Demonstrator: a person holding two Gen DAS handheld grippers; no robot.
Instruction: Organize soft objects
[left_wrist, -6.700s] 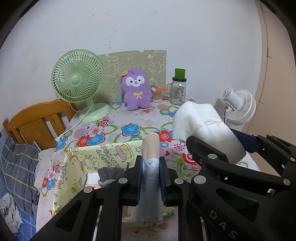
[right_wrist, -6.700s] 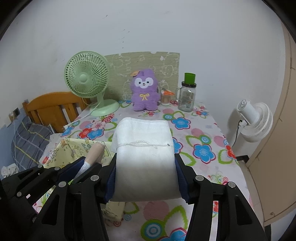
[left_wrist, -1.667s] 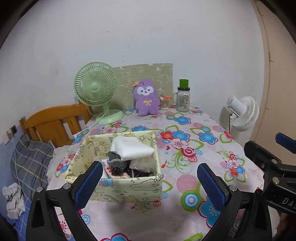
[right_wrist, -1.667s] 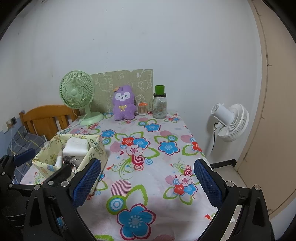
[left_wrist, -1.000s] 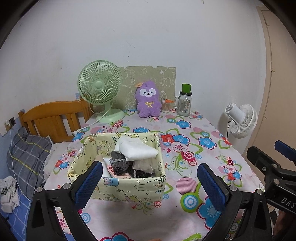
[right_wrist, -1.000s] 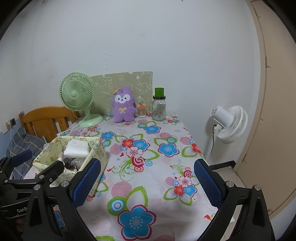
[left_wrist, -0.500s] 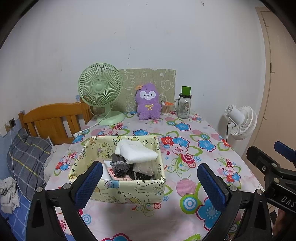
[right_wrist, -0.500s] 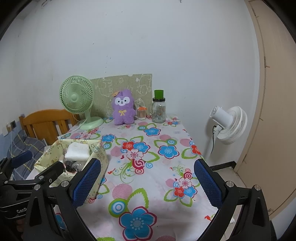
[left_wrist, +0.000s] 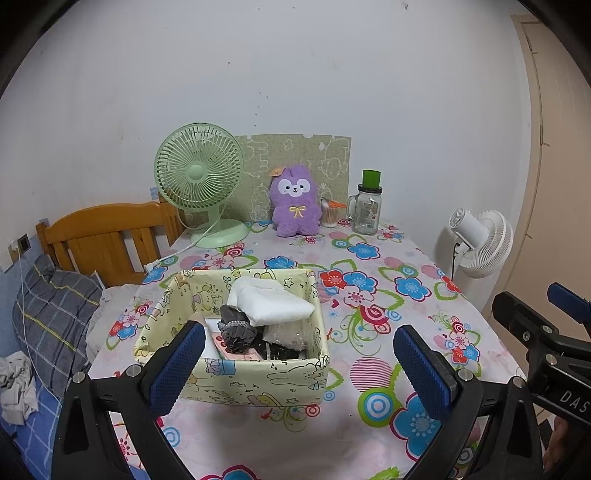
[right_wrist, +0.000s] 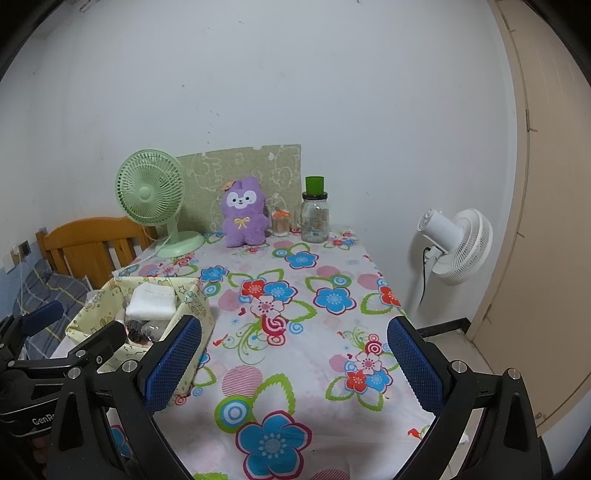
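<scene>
A yellow cartoon-print fabric box (left_wrist: 258, 380) stands on the floral tablecloth, also in the right wrist view (right_wrist: 192, 295). In it lie a folded white towel (left_wrist: 271, 302) (right_wrist: 151, 302), a grey rolled sock (left_wrist: 236, 328) and other small soft items. My left gripper (left_wrist: 299, 365) is open and empty, held back from the box near the table's front edge. My right gripper (right_wrist: 291, 365) is open and empty, to the right of the box over the cloth. A purple plush toy (left_wrist: 294, 201) (right_wrist: 243, 212) sits at the back.
A green desk fan (left_wrist: 201, 184) and a glass jar with a green lid (left_wrist: 367, 206) stand at the back by the wall. A white floor fan (right_wrist: 456, 245) stands right of the table. A wooden bed frame (left_wrist: 103, 236) with a plaid pillow is at left.
Both grippers held items 6.7 s ago; now both are open and empty, and the towel lies in the box. Over the last second both have drawn slightly back and up.
</scene>
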